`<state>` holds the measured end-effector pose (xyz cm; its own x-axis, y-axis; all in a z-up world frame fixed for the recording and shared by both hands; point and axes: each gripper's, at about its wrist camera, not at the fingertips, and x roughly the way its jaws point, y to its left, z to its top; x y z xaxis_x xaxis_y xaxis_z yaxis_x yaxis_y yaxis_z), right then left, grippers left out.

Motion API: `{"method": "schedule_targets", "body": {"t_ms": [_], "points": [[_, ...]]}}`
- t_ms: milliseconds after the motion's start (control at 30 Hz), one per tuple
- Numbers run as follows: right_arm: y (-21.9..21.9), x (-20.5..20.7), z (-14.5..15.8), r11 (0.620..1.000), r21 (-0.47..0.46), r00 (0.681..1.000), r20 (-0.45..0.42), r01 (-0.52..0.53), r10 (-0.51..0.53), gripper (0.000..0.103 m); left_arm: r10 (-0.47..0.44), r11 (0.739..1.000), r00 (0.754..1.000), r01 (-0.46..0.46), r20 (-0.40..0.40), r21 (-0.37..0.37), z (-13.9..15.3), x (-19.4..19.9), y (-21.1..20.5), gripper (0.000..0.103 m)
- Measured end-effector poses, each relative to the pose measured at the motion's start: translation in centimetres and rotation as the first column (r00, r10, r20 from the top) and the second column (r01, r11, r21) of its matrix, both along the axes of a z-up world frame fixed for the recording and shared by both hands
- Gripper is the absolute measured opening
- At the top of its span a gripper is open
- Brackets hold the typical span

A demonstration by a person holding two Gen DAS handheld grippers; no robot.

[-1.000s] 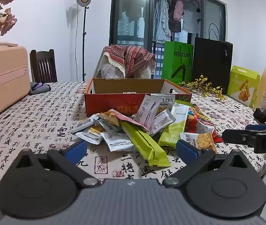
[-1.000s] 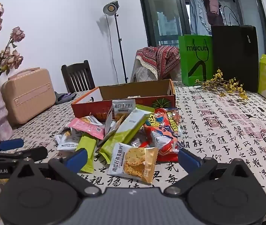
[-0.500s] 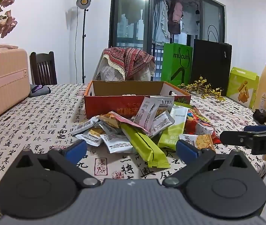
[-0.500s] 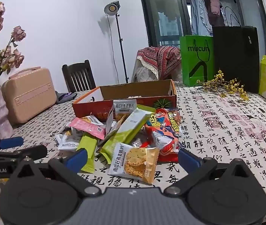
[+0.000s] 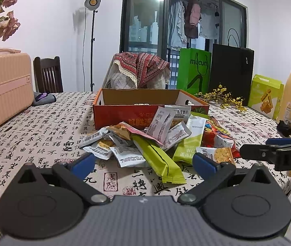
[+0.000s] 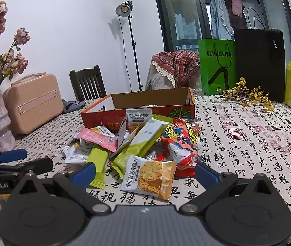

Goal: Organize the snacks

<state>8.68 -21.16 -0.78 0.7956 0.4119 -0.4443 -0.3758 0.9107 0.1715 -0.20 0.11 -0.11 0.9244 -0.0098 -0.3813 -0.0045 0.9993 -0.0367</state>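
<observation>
We've got the left gripper [image 5: 143, 164] spread wide and empty, hovering just short of the snack pile [image 5: 157, 139], a green bar wrapper [image 5: 159, 160] nearest. Our right gripper [image 6: 144, 171] is wide apart too, holding nothing, an oat crisp packet [image 6: 148, 177] between its fingertips. The cardboard box [image 6: 145, 106] sits behind the pile on the desk [image 6: 247, 143].

Snack pile [image 5: 157, 141] sat on the surface [image 5: 32, 135] just ahead of both hand-held grippers, between their spread fingers. Cardboard box [image 5: 145, 106] stood directly behind the pile. Suitcase [image 5: 4, 86] far left; bags [image 5: 194, 71] behind the box, to the right.
</observation>
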Motion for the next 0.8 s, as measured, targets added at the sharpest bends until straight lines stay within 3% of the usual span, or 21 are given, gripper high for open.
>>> {"method": "schedule_targets", "body": {"t_ms": [800], "points": [[-0.02,0.05,-0.03,1.0,-0.001,1.0,0.004,-0.002,0.002,0.103,-0.001,1.0,1.0,0.001,0.003,-0.003,-0.01,-0.15,0.09,0.103]]}}
